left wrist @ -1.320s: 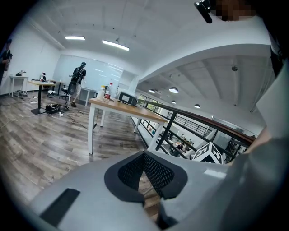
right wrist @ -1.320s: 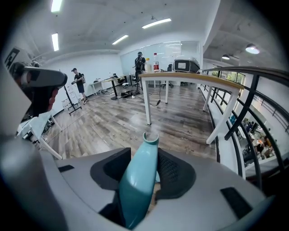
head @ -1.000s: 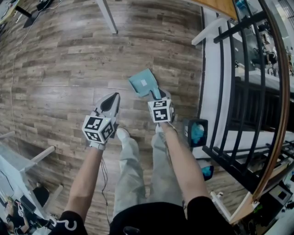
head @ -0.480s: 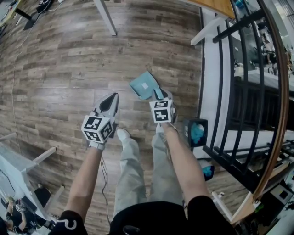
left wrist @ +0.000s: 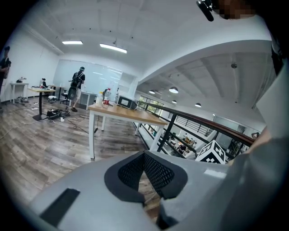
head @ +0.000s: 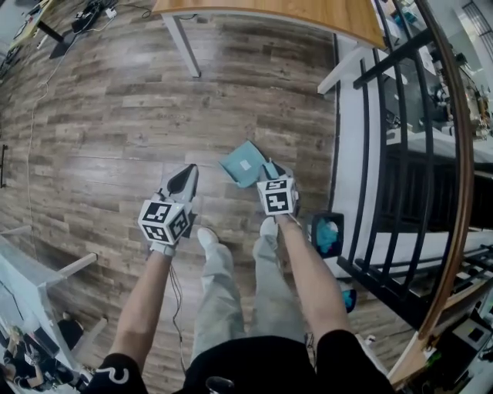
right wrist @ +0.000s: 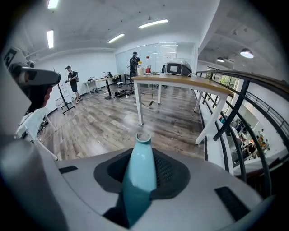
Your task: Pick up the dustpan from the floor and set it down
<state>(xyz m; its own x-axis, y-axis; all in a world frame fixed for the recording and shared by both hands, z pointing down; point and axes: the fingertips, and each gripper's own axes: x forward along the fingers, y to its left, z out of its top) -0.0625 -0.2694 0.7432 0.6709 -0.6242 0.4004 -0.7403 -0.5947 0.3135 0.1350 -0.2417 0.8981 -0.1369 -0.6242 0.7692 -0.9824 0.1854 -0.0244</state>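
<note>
The teal dustpan (head: 243,163) hangs just above the wooden floor, its pan pointing away from me. My right gripper (head: 271,171) is shut on its handle. In the right gripper view the teal handle (right wrist: 141,167) stands up between the two dark pads, its round end on top. My left gripper (head: 187,175) hovers to the left of the dustpan, apart from it. It is shut with nothing in it, and in the left gripper view its pads (left wrist: 156,173) meet at the tips.
A wooden table (head: 269,11) on white legs (head: 181,42) stands ahead. A black railing (head: 385,146) runs along the right. A black bin with teal contents (head: 327,233) sits by my right foot. White frame legs (head: 54,269) lie at lower left.
The right gripper has lifted the dustpan a little and carried it slightly right. The left gripper has risen a bit too. More of the table now shows at the top.
</note>
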